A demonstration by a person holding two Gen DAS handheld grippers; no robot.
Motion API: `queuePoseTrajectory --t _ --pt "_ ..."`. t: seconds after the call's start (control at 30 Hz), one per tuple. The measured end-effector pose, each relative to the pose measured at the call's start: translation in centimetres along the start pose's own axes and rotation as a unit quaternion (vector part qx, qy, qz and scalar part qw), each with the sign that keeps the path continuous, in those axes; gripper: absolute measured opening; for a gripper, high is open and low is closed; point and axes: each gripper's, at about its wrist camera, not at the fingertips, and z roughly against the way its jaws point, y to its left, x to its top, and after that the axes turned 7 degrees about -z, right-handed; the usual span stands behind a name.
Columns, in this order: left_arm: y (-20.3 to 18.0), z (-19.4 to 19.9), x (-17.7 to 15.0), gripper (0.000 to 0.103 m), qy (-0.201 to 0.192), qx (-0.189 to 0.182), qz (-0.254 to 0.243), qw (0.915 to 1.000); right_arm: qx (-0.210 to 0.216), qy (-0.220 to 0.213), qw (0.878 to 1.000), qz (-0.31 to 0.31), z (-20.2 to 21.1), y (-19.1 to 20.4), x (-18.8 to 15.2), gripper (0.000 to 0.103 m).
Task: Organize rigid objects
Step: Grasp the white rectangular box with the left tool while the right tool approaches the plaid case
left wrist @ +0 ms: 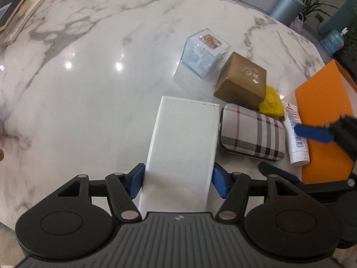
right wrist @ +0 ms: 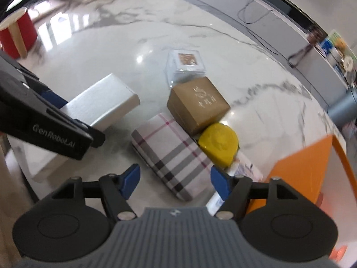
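Observation:
My left gripper (left wrist: 177, 181) is shut on a long white box (left wrist: 183, 143), one blue pad against each long side; the right wrist view shows the box (right wrist: 100, 105) slanting out of that gripper's black jaws. To its right lie a plaid case (left wrist: 252, 131), a brown box (left wrist: 242, 80), a yellow lump (left wrist: 271, 102), a clear cube box (left wrist: 205, 51) and a white tube (left wrist: 296, 138). My right gripper (right wrist: 175, 182) is open over the near end of the plaid case (right wrist: 169, 154), pads apart from it. One of its blue fingers (left wrist: 312, 131) hangs above the tube.
An orange box (left wrist: 325, 120) sits at the right edge of the marble table (left wrist: 89, 78). Books (left wrist: 17, 15) lie at the far left. A red canister (right wrist: 17, 33) stands at the far left in the right wrist view. A sofa and a grey bin are beyond the table.

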Motion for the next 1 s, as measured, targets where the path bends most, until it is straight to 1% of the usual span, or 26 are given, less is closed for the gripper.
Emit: queuePoseTrajectory --t 0.07,0.13,0.23,0.37,0.4,0.53,0.6,0.63,0.7,0.73,0.77,0.8,0.83,0.87,0.9,0.93,0.97,1.0 --pt "0.2 -0.3 0.0 0.072 0.002 -0.003 0.005 1.0000 0.002 0.012 1.000 0.011 -0.8 0.1 0.7 0.070" --pt "0.4 -0.5 0.1 0.072 0.004 -0.009 0.014 0.9999 0.007 0.018 1.000 0.009 -1.2 0.1 1.4 0.070" --pt "0.5 -0.4 0.1 0.072 0.000 -0.013 0.018 0.9998 0.011 0.030 0.999 0.000 -2.0 0.3 2.1 0.076" --pt "0.7 -0.5 0.3 0.072 -0.005 -0.018 0.024 0.9995 0.013 0.051 0.999 -0.005 -3.2 0.5 2.4 0.077" --pt "0.7 -0.5 0.3 0.072 -0.006 -0.019 0.024 0.9995 0.011 0.054 0.998 -0.008 -3.4 0.5 2.4 0.080" --pt "0.8 -0.5 0.3 0.072 -0.009 -0.022 0.026 0.9994 0.001 0.053 0.999 -0.006 -3.9 0.8 2.3 0.082" --pt "0.8 -0.5 0.3 0.072 -0.009 -0.024 0.026 0.9993 -0.001 0.054 0.998 -0.016 -3.9 0.7 2.2 0.081" --pt "0.8 -0.5 0.3 0.072 -0.010 -0.024 0.027 0.9993 -0.004 0.055 0.998 -0.019 -3.8 0.7 2.1 0.079" --pt "0.9 -0.5 0.2 0.072 -0.010 -0.025 0.027 0.9993 -0.012 0.056 0.998 -0.018 -3.3 0.8 1.9 0.069" --pt "0.9 -0.5 0.2 0.072 -0.010 -0.025 0.027 0.9993 -0.014 0.056 0.998 -0.014 -3.0 1.1 1.8 0.066" --pt "0.9 -0.5 0.2 0.072 -0.010 -0.025 0.027 0.9993 -0.014 0.055 0.998 -0.010 -2.7 1.2 1.6 0.058" --pt "0.9 -0.5 0.2 0.072 -0.010 -0.025 0.027 0.9993 -0.014 0.053 0.998 -0.007 -2.4 1.3 1.5 0.047" --pt "0.9 -0.5 0.2 0.072 -0.010 -0.025 0.028 0.9992 -0.012 0.051 0.999 -0.005 -2.0 1.4 1.5 0.040" --pt "0.9 -0.5 0.3 0.072 -0.010 -0.026 0.028 0.9992 -0.003 0.051 0.999 -0.005 -1.6 1.4 1.5 0.030" --pt "0.9 -0.5 0.2 0.072 -0.009 -0.025 0.028 0.9992 0.015 0.054 0.998 -0.006 -1.3 1.3 1.6 0.026" --pt "0.9 -0.5 0.3 0.072 -0.009 -0.025 0.028 0.9993 0.040 0.060 0.997 -0.009 -1.1 1.1 1.7 0.026" --pt "0.9 -0.4 0.3 0.072 -0.009 -0.025 0.028 0.9993 0.050 0.063 0.997 -0.008 -1.0 1.0 1.8 0.025" --pt "0.9 -0.4 0.3 0.072 -0.009 -0.025 0.029 0.9992 0.047 0.061 0.997 0.003 -1.1 1.0 2.0 0.038"
